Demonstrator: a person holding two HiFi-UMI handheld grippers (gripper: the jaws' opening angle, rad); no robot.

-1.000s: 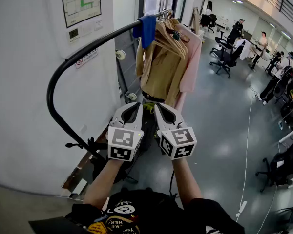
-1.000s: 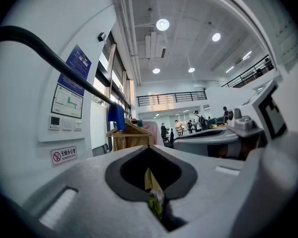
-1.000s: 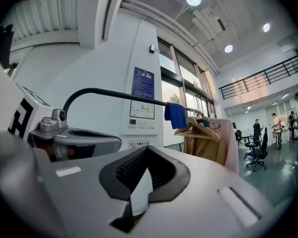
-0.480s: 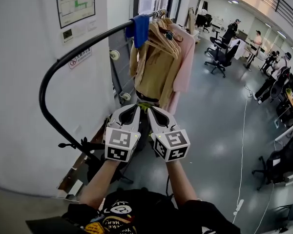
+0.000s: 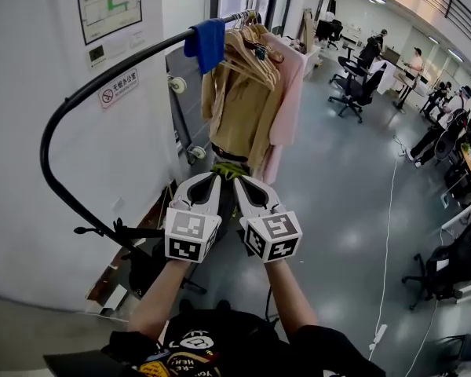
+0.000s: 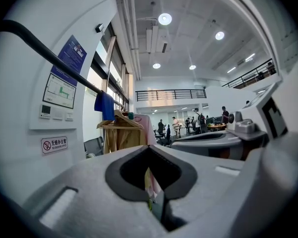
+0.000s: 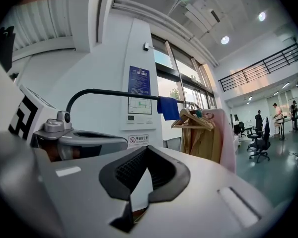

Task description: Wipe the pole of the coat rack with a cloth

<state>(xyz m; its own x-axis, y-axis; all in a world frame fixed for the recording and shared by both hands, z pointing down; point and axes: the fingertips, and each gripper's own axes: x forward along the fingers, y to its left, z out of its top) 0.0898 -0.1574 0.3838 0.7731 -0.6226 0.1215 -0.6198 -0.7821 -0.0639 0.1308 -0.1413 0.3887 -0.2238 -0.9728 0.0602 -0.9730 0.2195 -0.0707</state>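
Note:
The black coat rack pole (image 5: 78, 100) curves up from the lower left and runs along the white wall. A blue cloth (image 5: 206, 42) hangs draped over its top bar, beside hangers with a tan coat (image 5: 237, 108) and a pink garment (image 5: 289, 85). My left gripper (image 5: 211, 177) and right gripper (image 5: 241, 179) are held side by side well below the cloth, both shut with nothing in them. From the left gripper (image 6: 149, 148) the cloth (image 6: 105, 106) and pole (image 6: 44, 53) show far ahead. The right gripper (image 7: 148, 148) also faces the cloth (image 7: 168, 108) and pole (image 7: 109, 91).
The white wall (image 5: 31, 45) carries a poster (image 5: 108, 10) and a no-smoking sign (image 5: 116, 88). The rack's black base (image 5: 118, 230) and flat cardboard (image 5: 122, 269) lie at lower left. Office chairs (image 5: 353, 93), people (image 5: 439, 136) and a white floor cable (image 5: 386, 242) are to the right.
The rack and cloth have drifted left in the head view. Both grippers shifted slightly left and down together and stayed shut.

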